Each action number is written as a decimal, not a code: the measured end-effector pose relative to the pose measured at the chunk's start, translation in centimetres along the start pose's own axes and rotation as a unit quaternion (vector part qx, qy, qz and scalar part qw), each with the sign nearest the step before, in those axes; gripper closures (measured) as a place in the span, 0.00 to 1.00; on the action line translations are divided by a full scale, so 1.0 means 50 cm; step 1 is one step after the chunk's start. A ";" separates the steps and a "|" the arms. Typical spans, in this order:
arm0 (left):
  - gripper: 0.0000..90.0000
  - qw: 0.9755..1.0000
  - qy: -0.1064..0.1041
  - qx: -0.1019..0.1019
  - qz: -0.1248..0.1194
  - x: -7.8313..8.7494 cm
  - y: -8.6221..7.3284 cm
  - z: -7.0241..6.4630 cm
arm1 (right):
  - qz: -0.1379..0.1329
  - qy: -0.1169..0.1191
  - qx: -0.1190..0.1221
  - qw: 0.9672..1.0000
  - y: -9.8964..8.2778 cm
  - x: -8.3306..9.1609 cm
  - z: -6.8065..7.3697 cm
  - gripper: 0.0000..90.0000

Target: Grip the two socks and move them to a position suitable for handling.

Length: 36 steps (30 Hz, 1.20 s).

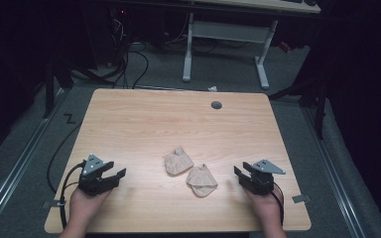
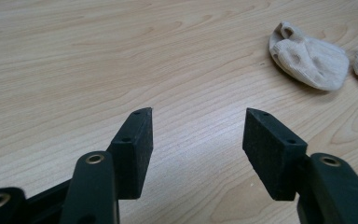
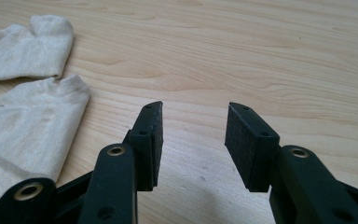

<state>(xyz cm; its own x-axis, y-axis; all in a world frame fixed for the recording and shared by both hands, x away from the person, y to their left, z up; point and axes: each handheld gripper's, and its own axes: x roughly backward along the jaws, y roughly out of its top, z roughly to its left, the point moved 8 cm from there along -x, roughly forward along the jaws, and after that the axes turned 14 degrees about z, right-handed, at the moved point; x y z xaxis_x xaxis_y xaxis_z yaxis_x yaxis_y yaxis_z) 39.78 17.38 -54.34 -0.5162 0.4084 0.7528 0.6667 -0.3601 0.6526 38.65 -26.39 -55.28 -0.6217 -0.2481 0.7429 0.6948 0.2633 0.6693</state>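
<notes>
Two small beige socks lie side by side on the wooden table point(image 1: 144, 124): the left sock point(image 1: 178, 161) and the right sock point(image 1: 202, 181), their edges nearly touching. My left gripper point(image 1: 115, 173) rests near the front left of the table, open, nothing between its jaws. In the left gripper view the left sock point(image 2: 307, 58) lies at the upper right, well ahead of the left gripper point(image 2: 198, 116). My right gripper point(image 1: 239, 173) rests at the front right, open and empty, just right of the right sock. The right gripper view has the right sock point(image 3: 25, 126) beside the right gripper point(image 3: 194, 108) and the left sock point(image 3: 28, 46) farther off.
A grey round cable port point(image 1: 216, 105) sits near the table's far edge. Beyond the table stand a white desk frame point(image 1: 225, 44) and cables on the grey floor. Bare wood stretches across the far half of the table.
</notes>
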 end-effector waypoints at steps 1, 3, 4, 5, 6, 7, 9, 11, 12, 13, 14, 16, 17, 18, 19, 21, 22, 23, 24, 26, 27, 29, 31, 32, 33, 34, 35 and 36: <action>0.48 1.000 -0.001 0.001 0.001 0.000 0.000 -0.001 | 0.000 0.000 0.001 1.000 0.001 0.000 0.002 0.63; 0.48 1.000 -0.006 0.000 0.002 -0.001 -0.001 -0.003 | -0.003 0.001 0.006 1.000 0.004 0.000 0.007 0.65; 0.48 1.000 -0.008 -0.003 0.003 -0.003 -0.002 -0.005 | -0.004 0.000 0.009 1.000 0.006 0.001 0.009 0.67; 0.49 1.000 -0.008 -0.004 0.003 -0.004 -0.003 -0.006 | -0.004 0.003 0.014 1.000 0.008 0.002 0.013 0.67; 0.49 1.000 -0.008 -0.006 0.007 -0.006 -0.004 -0.008 | -0.005 0.003 0.014 1.000 0.011 0.003 0.017 0.69; 0.49 1.000 -0.008 -0.008 0.009 -0.008 -0.004 -0.010 | -0.009 0.002 0.023 1.000 0.016 0.005 0.024 0.71; 0.49 1.000 -0.009 -0.011 0.010 -0.009 -0.003 -0.012 | -0.013 0.007 0.040 0.999 0.022 0.009 0.043 0.77; 0.49 1.000 -0.010 -0.013 0.011 -0.012 -0.002 -0.016 | -0.005 0.005 0.056 0.998 0.022 0.004 0.068 0.83; 0.49 1.000 -0.010 -0.015 0.012 -0.013 -0.002 -0.017 | -0.002 0.005 0.064 0.998 0.023 0.002 0.075 0.85; 0.49 1.000 -0.011 -0.016 0.013 -0.014 -0.002 -0.019 | 0.005 0.009 0.070 0.998 0.022 0.000 0.087 0.88; 0.49 1.000 -0.011 -0.016 0.013 -0.014 -0.002 -0.019 | 0.009 0.016 0.072 0.997 0.022 -0.003 0.098 0.91; 0.49 1.000 -0.013 -0.019 0.015 -0.017 -0.003 -0.022 | 0.017 0.032 0.085 0.996 0.023 -0.005 0.122 0.95; 0.49 1.000 -0.013 -0.020 0.016 -0.017 -0.004 -0.023 | 0.020 0.035 0.091 0.995 0.023 -0.006 0.129 0.97; 0.49 1.000 -0.012 -0.023 0.017 -0.018 -0.004 -0.024 | 0.022 0.036 0.101 0.994 0.023 -0.007 0.138 0.99; 0.50 0.999 -0.012 -0.026 0.019 -0.019 -0.005 -0.025 | 0.025 0.038 0.106 0.993 0.023 -0.008 0.147 1.00; 0.50 0.999 -0.010 -0.030 0.022 -0.021 -0.007 -0.027 | 0.028 0.044 0.117 0.992 0.022 -0.011 0.159 1.00; 0.50 0.999 -0.011 -0.032 0.024 -0.022 -0.007 -0.028 | 0.030 0.044 0.120 0.991 0.022 -0.013 0.162 1.00; 0.50 0.999 -0.012 -0.032 0.025 -0.022 -0.007 -0.029 | 0.034 0.048 0.119 0.991 0.020 -0.016 0.166 1.00; 0.50 0.999 -0.013 -0.032 0.024 -0.022 -0.007 -0.030 | 0.036 0.052 0.121 0.991 0.020 -0.019 0.169 1.00; 0.50 0.999 -0.013 -0.034 0.024 -0.022 -0.006 -0.032 | 0.044 0.056 0.122 0.990 0.015 -0.024 0.173 1.00; 0.50 0.999 -0.013 -0.034 0.023 -0.022 -0.006 -0.032 | 0.049 0.057 0.124 0.989 0.012 -0.028 0.175 1.00; 0.50 0.999 -0.014 -0.033 0.022 -0.022 -0.006 -0.033 | 0.058 0.058 0.127 0.989 0.006 -0.034 0.178 1.00; 0.50 0.999 -0.016 -0.032 0.022 -0.021 -0.005 -0.034 | 0.062 0.061 0.129 0.988 0.003 -0.037 0.178 1.00; 0.50 0.999 -0.016 -0.032 0.022 -0.022 -0.005 -0.034 | 0.065 0.060 0.130 0.988 0.001 -0.039 0.179 1.00; 0.50 0.999 -0.017 -0.032 0.022 -0.022 -0.005 -0.035 | 0.068 0.061 0.131 0.987 -0.001 -0.041 0.179 1.00; 0.50 0.999 -0.016 -0.032 0.021 -0.022 -0.004 -0.036 | 0.071 0.061 0.131 0.987 -0.003 -0.043 0.180 1.00; 0.50 0.999 -0.018 -0.032 0.021 -0.022 -0.004 -0.037 | 0.075 0.063 0.133 0.986 -0.006 -0.046 0.182 1.00; 0.50 0.999 -0.018 -0.033 0.021 -0.021 -0.004 -0.038 | 0.079 0.062 0.137 0.985 -0.008 -0.048 0.184 1.00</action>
<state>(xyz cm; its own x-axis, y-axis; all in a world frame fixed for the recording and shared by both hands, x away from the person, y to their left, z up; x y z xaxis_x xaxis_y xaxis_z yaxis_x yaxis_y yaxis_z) 39.17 15.41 -55.09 -0.4682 0.4213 0.7767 0.6495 -0.4320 0.6258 36.54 -17.34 -57.27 -0.4529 -0.2924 0.8422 0.6447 0.5451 0.5360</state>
